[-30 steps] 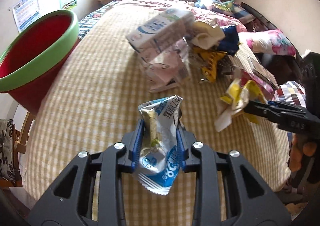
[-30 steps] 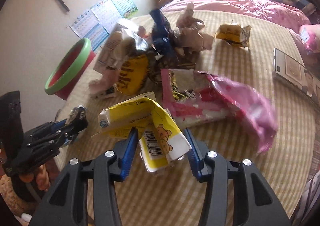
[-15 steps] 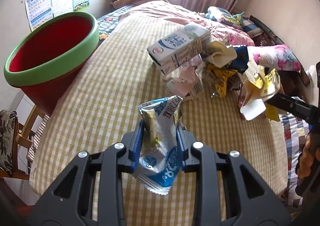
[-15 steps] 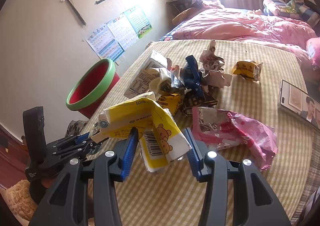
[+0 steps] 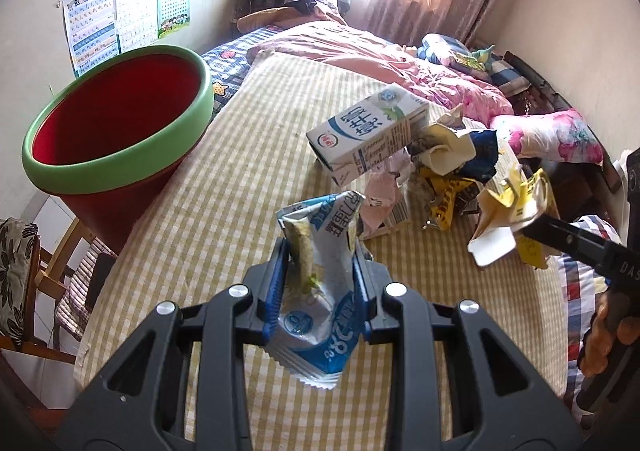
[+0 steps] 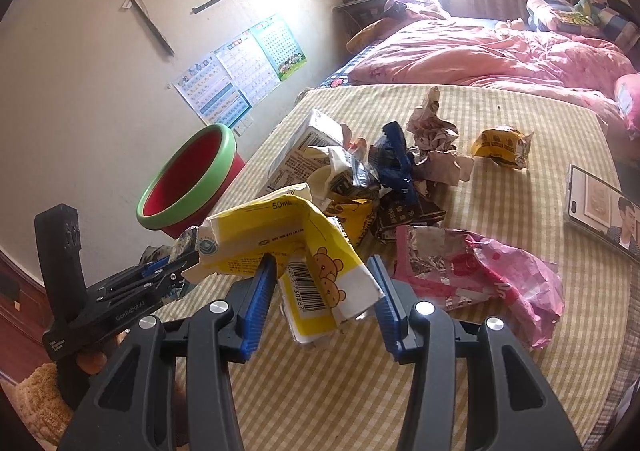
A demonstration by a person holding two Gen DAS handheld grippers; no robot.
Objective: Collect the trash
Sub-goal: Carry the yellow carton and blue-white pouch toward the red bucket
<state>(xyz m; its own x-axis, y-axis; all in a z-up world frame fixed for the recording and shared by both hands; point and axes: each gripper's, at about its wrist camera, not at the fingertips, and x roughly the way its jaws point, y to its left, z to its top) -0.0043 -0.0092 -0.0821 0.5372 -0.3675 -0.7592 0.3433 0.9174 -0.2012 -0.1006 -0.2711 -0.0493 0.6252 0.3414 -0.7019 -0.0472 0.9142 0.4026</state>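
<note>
While both loads hung clear of the checked bedcover (image 5: 224, 187), the left gripper (image 5: 320, 283) pinched a blue-and-white snack wrapper (image 5: 320, 291) and the right gripper (image 6: 322, 291) clamped a crushed yellow carton (image 6: 288, 247). Best handling looked like carrying each over the red bin (image 5: 116, 131), upper left, before letting go.

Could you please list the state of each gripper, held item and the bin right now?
Left gripper: shut on blue wrapper.
Blue wrapper: crumpled, held off the table.
Right gripper: shut on yellow carton.
Yellow carton: bent, flattened, held aloft.
Bin: upright, nothing visible inside.
Phone: screen lit, lying flat.
</note>
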